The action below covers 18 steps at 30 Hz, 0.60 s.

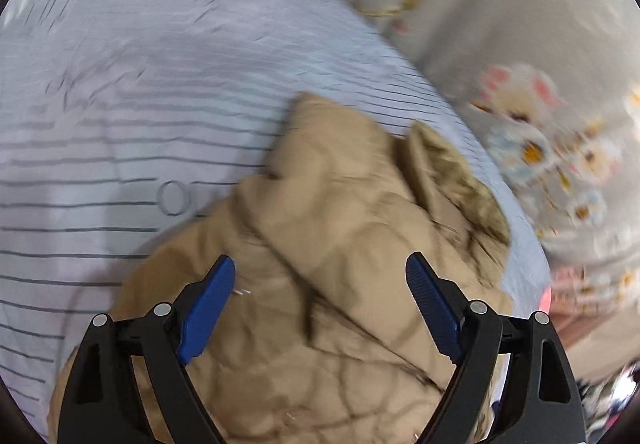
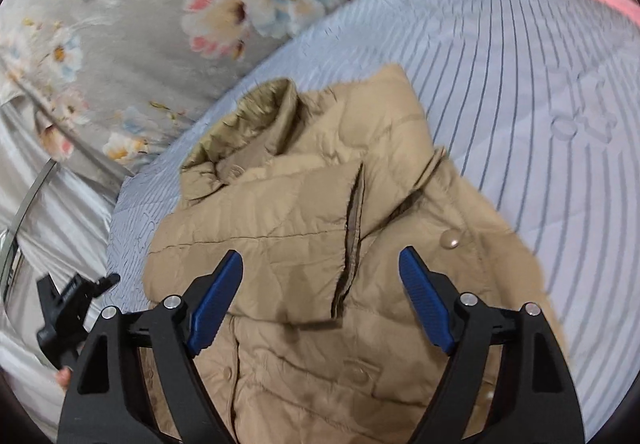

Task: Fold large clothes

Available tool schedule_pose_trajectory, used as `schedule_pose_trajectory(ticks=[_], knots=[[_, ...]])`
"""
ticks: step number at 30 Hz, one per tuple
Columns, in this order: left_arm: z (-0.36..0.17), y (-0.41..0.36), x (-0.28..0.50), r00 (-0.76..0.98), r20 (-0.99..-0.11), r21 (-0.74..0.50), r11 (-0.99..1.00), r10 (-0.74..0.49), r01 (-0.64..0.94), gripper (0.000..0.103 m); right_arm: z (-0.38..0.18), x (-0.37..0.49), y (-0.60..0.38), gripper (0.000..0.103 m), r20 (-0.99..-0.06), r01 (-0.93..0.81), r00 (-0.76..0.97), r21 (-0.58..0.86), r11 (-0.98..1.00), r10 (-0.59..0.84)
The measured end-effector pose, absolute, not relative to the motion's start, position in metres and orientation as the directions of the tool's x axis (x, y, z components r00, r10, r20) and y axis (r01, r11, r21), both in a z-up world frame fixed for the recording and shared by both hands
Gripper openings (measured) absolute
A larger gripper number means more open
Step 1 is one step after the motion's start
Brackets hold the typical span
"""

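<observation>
My left gripper (image 1: 320,276) and right gripper (image 2: 320,270) both gape wide, empty, over the tan jacket (image 2: 304,212) filling lower centre. Only the right view shows its snap button (image 2: 451,240); beyond, striped sheet (image 1: 160,84), floral quilt (image 2: 132,4).

My left hand-held gripper (image 1: 320,276) has its two blue fingers (image 1: 208,308) spread wide apart, nothing between them, the black arms splaying out toward me at the near edge. My right hand-held gripper (image 2: 320,272) is posed the same way, blue fingers (image 2: 216,304) parted wide and empty. In the right wrist view, my left hand-held gripper shows at the near left.
</observation>
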State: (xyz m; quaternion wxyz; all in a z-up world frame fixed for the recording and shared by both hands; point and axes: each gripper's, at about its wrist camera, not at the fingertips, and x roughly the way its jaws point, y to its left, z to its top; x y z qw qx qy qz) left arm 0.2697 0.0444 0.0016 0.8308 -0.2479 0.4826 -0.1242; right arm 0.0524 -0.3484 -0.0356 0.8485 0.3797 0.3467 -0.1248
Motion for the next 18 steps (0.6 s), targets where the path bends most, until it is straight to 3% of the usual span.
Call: schedule_pose_trajectory(ticks=[3, 6, 8, 9, 10, 12, 13, 15, 18], knots=[[-0.017, 0.056, 0.284, 0.479, -0.743, -0.577, 0.811, -0.468, -0.102, 0.084, -0.04, 0.063, -0.336, 0.073, -0.703, 0.471, 0.71, 0.518, 0.715, 0.042], [-0.029, 0.062, 0.293, 0.466, -0.736, -0.612, 0.777, -0.491, -0.146, 0.083, -0.042, 0.071, -0.321, 0.054, -0.722, 0.446, 0.69, 0.482, 0.755, 0.054], [-0.033, 0.06, 0.299, 0.458, -0.737, -0.619, 0.769, -0.498, -0.161, 0.079, -0.042, 0.076, -0.314, 0.029, -0.735, 0.44, 0.676, 0.452, 0.776, 0.044], [-0.035, 0.059, 0.302, 0.456, -0.74, -0.618, 0.768, -0.495, -0.168, 0.071, -0.041, 0.078, -0.311, 0.009, -0.739, 0.433, 0.672, 0.439, 0.787, 0.043], [-0.035, 0.059, 0.305, 0.454, -0.737, -0.623, 0.764, -0.5, -0.17, 0.066, -0.038, 0.078, -0.311, 0.005, -0.736, 0.427, 0.675, 0.438, 0.791, 0.043], [-0.032, 0.057, 0.31, 0.444, -0.736, -0.626, 0.764, -0.51, -0.16, 0.036, -0.024, 0.077, -0.313, 0.002, -0.712, 0.405, 0.701, 0.446, 0.798, 0.042], [-0.027, 0.057, 0.312, 0.447, -0.736, -0.622, 0.768, -0.509, -0.15, 0.03, -0.013, 0.076, -0.314, 0.001, -0.696, 0.393, 0.718, 0.442, 0.807, 0.032], [-0.015, 0.06, 0.312, 0.472, -0.706, -0.64, 0.761, -0.527, -0.108, 0.003, 0.012, 0.073, -0.317, 0.001, -0.654, 0.361, 0.756, 0.444, 0.82, 0.021], [0.011, 0.065, 0.3, 0.522, -0.664, -0.65, 0.759, -0.534, -0.05, 0.002, 0.045, 0.067, -0.321, 0.001, -0.592, 0.315, 0.806, 0.436, 0.843, 0.005]])
